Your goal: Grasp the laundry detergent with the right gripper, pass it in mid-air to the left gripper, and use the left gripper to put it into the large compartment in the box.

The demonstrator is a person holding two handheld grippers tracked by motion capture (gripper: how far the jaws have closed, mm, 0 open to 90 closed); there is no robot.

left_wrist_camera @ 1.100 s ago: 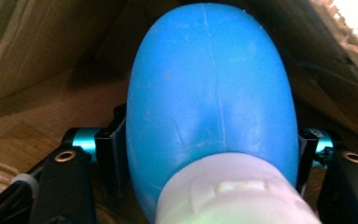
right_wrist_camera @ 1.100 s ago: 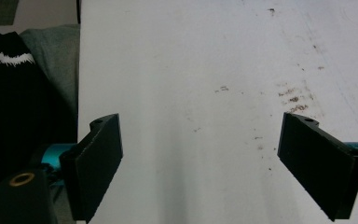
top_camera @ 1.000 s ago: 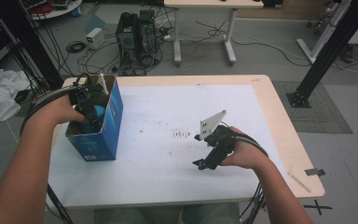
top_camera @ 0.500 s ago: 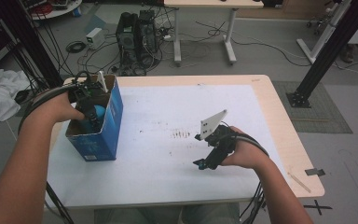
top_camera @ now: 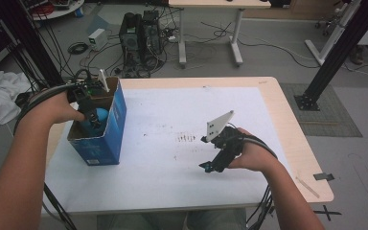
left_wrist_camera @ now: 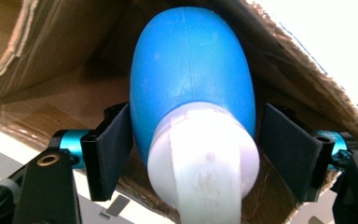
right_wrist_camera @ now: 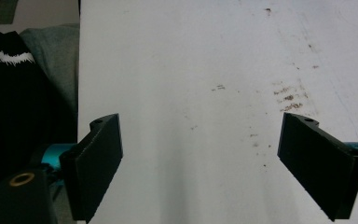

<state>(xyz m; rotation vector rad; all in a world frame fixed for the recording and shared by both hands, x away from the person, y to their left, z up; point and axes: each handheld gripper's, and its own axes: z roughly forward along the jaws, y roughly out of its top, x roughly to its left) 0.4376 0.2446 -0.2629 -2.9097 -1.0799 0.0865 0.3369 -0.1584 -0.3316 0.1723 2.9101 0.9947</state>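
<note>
A blue bottle with a white cap (left_wrist_camera: 191, 93) lies inside a blue cardboard box (top_camera: 117, 120) at the table's left side; from above it shows as a blue patch (top_camera: 100, 115). My left gripper (left_wrist_camera: 196, 154) reaches down into the box (left_wrist_camera: 51, 84). Its jaws have just been opening and now stand either side of the bottle. The right pad (left_wrist_camera: 289, 154) is clear of the bottle and the left pad (left_wrist_camera: 114, 149) is right beside it. My right gripper (top_camera: 206, 167) hovers low over the white table top (right_wrist_camera: 191, 70), wide open (right_wrist_camera: 209, 163) with nothing between its fingers.
The white sheet on the table (top_camera: 182, 110) carries small dark smudges (top_camera: 187, 139) near the middle. Cables trail from both grippers. Beyond the table's far edge are computer towers (top_camera: 141, 33) and another desk (top_camera: 211, 28). A black frame post (top_camera: 335, 52) stands at the right.
The left gripper has shifted slightly in the box, so its grey plate now shows above the rim. The right hand and gripper have stayed where they were.
</note>
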